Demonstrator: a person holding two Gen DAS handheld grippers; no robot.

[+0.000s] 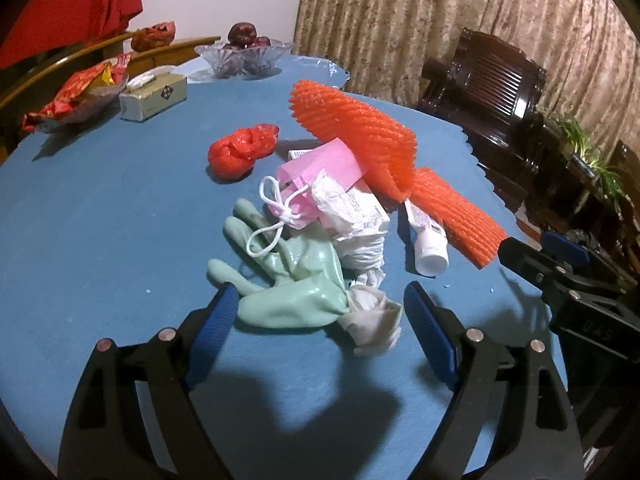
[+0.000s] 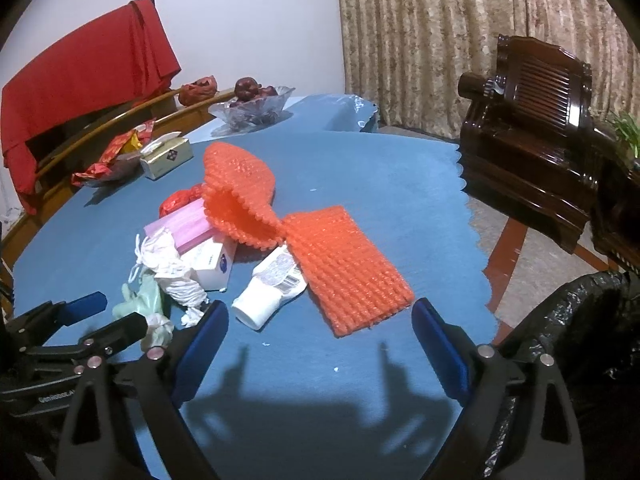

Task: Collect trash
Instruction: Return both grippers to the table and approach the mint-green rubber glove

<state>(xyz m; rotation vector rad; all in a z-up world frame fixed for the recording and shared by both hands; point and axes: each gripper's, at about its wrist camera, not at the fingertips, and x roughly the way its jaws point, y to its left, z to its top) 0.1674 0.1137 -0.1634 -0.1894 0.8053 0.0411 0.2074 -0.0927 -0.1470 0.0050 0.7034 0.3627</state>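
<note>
A pile of trash lies on the blue table (image 1: 100,220): a pale green rubber glove (image 1: 288,284), crumpled white tissue (image 1: 360,232), a pink card with a white cord (image 1: 320,168), a white tube (image 1: 428,248), orange foam netting (image 1: 360,128) and a red crumpled bag (image 1: 240,152). My left gripper (image 1: 316,316) is open, its fingers on either side of the glove's cuff. My right gripper (image 2: 320,320) is open just in front of the orange netting (image 2: 348,268) and the white tube (image 2: 268,292). The glove (image 2: 140,300) shows at the left, beside my left gripper (image 2: 92,312).
A black-lined trash bin (image 2: 580,320) stands at the table's right edge. A glass fruit bowl (image 1: 248,56), a tissue box (image 1: 154,96) and red snack wrappers (image 1: 76,92) sit at the far side. A dark wooden chair (image 2: 540,120) stands to the right.
</note>
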